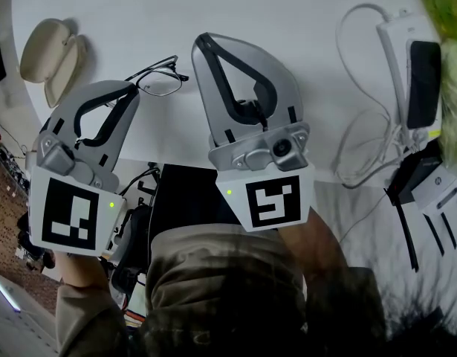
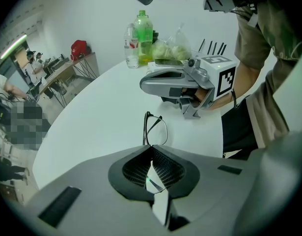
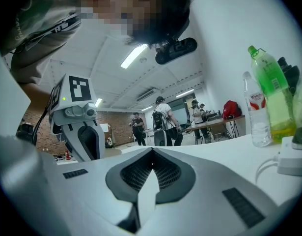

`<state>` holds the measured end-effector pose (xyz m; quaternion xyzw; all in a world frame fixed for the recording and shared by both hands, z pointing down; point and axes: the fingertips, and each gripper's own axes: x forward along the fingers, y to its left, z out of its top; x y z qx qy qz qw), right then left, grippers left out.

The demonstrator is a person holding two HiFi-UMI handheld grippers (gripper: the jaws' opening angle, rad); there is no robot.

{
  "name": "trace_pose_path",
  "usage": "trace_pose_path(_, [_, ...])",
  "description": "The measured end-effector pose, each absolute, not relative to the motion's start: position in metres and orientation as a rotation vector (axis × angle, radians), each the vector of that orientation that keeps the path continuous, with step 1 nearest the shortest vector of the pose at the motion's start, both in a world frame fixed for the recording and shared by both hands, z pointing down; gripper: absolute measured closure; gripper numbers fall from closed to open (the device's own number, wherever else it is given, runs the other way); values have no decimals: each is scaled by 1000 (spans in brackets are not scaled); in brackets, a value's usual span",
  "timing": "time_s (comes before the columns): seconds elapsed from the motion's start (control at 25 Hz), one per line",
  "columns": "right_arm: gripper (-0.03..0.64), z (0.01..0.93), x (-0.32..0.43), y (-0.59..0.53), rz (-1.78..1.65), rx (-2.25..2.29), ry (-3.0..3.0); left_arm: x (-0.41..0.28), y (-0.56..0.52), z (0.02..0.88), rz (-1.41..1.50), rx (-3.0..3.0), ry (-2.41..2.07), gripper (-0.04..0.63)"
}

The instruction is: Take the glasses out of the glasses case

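Observation:
The beige glasses case lies open and empty at the far left of the white table. The black-framed glasses are out on the table to its right. My left gripper points steeply down with its tips at the near end of the glasses. Its jaws are closed and appear to pinch the frame. My right gripper is held level above the table beside the glasses. It is shut with nothing between its jaws, and it also shows in the left gripper view.
A white power strip carrying a dark phone lies at the right, with looped white cables. A green bottle and a clear bottle stand at the table's far side. The table's near edge runs under my hands.

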<state>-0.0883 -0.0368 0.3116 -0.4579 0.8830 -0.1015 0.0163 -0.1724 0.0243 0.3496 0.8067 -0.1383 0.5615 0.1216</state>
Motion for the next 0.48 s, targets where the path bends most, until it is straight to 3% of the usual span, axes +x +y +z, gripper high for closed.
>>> trace_pose_path(0.48, [604,308,-76,-42,-283,-1464,2757,-164,16,344,1622,2377,-385,577])
